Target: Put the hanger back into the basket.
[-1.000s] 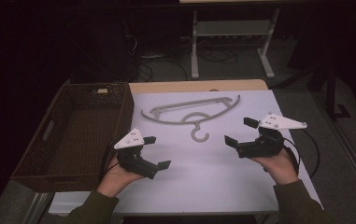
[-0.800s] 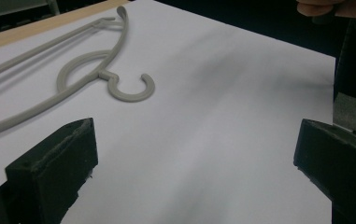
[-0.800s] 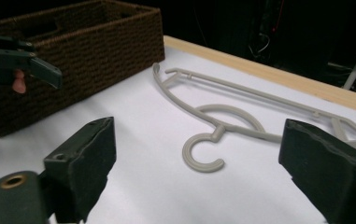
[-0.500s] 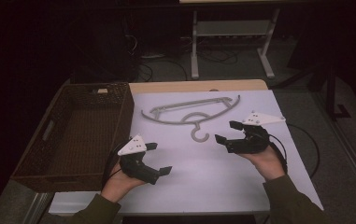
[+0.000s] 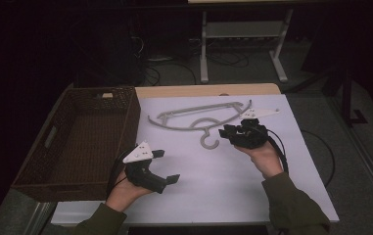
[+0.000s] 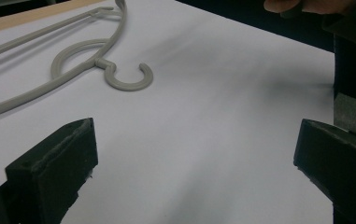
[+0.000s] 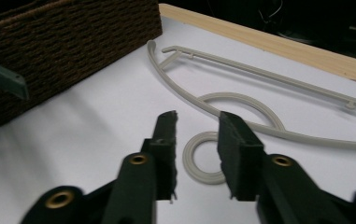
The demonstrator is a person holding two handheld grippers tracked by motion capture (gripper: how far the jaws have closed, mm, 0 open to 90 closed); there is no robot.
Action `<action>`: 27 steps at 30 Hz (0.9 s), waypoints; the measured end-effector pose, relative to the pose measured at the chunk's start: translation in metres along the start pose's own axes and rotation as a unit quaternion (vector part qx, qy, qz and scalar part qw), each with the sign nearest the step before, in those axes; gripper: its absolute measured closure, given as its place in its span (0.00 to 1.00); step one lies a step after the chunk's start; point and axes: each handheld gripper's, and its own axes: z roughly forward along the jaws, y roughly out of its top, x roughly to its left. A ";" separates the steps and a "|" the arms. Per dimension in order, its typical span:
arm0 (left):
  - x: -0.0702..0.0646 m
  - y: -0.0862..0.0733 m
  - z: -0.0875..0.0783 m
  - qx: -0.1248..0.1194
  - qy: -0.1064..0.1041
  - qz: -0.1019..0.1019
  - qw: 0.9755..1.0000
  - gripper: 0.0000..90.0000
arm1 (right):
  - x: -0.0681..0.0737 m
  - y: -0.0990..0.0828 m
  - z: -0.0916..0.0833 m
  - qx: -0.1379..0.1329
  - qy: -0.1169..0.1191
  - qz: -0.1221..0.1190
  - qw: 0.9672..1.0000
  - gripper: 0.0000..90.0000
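A grey plastic hanger (image 5: 194,119) lies flat on the white sheet at the far middle, its hook (image 5: 208,140) pointing toward me. My right gripper (image 5: 226,131) is low at the hook, open with its jaws fairly close together. In the right gripper view the two jaws stand either side of the hook (image 7: 198,161), with the gripper (image 7: 199,140) not closed on it. My left gripper (image 5: 166,166) is held near the front left, jaws wide open and empty. In the left gripper view the hook (image 6: 130,79) lies well ahead of the open gripper (image 6: 194,154).
A dark woven basket (image 5: 52,147) stands at the left edge of the sheet, its wall (image 7: 73,37) close to the hanger's left end. A wooden table edge (image 5: 198,90) runs along the back. Bare white sheet (image 5: 213,196) spreads between my hands.
My right gripper has moved left and forward to the hanger's hook, and its jaws have narrowed. The left gripper has hardly shifted.
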 end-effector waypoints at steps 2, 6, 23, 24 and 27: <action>0.001 0.001 0.000 -0.002 -0.001 0.000 1.000 0.00 | -0.005 0.001 0.007 0.003 0.001 0.004 1.000 0.89; 0.001 0.001 0.000 0.000 -0.002 -0.001 1.000 0.00 | -0.010 0.003 0.016 0.009 0.001 0.008 1.000 0.97; 0.001 0.000 0.000 -0.001 -0.004 -0.001 1.000 0.00 | -0.016 0.011 0.085 0.045 -0.007 -0.006 0.999 0.99; 0.001 0.000 0.001 -0.001 -0.005 -0.001 1.000 0.00 | -0.016 0.012 0.090 0.046 -0.006 -0.008 0.999 0.99; 0.001 0.000 0.001 0.003 -0.007 0.001 1.000 0.00 | -0.016 0.015 0.105 0.055 -0.008 -0.009 0.998 0.99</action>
